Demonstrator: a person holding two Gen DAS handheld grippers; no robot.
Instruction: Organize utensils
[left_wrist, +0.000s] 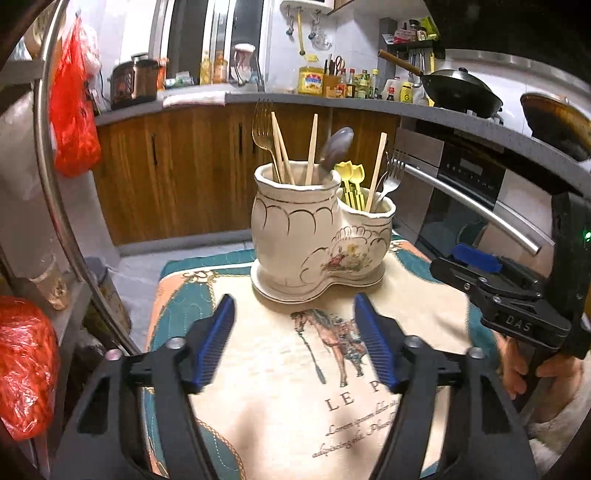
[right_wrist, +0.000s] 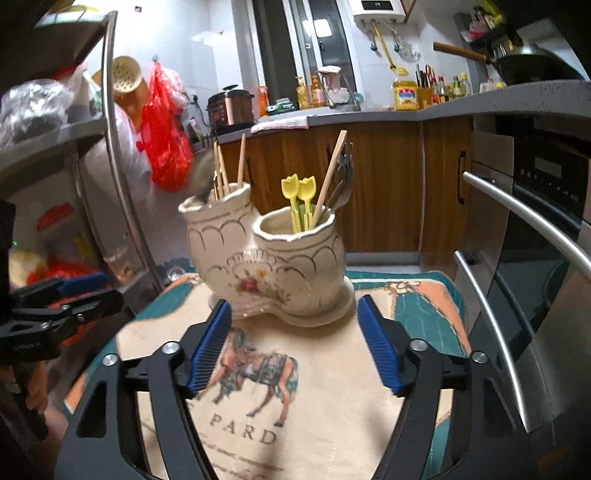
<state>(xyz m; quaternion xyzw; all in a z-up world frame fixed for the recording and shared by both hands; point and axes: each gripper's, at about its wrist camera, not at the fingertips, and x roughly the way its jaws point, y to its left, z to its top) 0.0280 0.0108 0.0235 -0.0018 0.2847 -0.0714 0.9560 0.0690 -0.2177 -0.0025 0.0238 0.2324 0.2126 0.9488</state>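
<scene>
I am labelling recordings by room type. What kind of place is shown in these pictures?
Most likely a home kitchen: a wok sits on the counter, a built-in oven is beside it, and oil and sauce bottles line the wall.

Utensil holder (left_wrist: 314, 236) stands on cloth (left_wrist: 258, 369), chopsticks (left_wrist: 312, 147) in both its compartments.

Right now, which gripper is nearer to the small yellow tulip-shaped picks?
Right. The right gripper faces the shorter compartment holding the yellow picks, tips near the holder's base. The left gripper faces the taller compartment, further back.
</scene>
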